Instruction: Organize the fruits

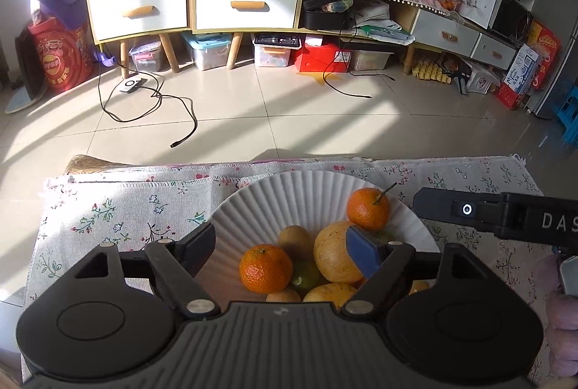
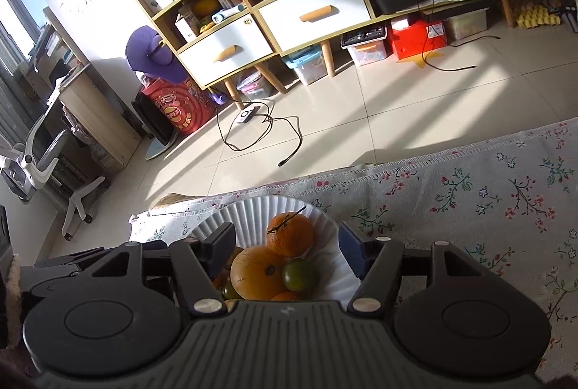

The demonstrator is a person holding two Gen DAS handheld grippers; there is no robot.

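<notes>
Left gripper (image 1: 281, 249), jaws spread wide above the fruit pile, pinching nothing: its dark left pad stands over the bare ribbed wall of the plate, its blue right pad (image 1: 361, 253) in front of the large yellow-orange fruit (image 1: 334, 259); whether that pad touches the fruit cannot be told. Between the jaws lies a tangerine (image 1: 265, 268), free of both pads, with a kiwi (image 1: 294, 239) behind it and a green fruit (image 1: 307, 277) beside it. A second tangerine with a stem (image 1: 368, 208) rests at the far side of the pile. Right gripper (image 2: 285, 249), jaws likewise spread and empty, framing the same pile from the other side; here the stemmed tangerine (image 2: 290, 233) sits uppermost, above the large yellow-orange fruit (image 2: 258, 275) and the green fruit (image 2: 300, 275). All the fruit is heaped in the white fluted plate (image 1: 285, 193), which stands on the desk, covered by a floral cloth (image 1: 108, 219), near the desk's far edge. Part of the right gripper's black body (image 1: 505, 212) enters the left wrist view at right, beside the plate. Beyond the desk: tiled floor (image 1: 289, 107) with a loose black cable (image 1: 151, 103), and a low cabinet with white drawers (image 1: 245, 4).
</notes>
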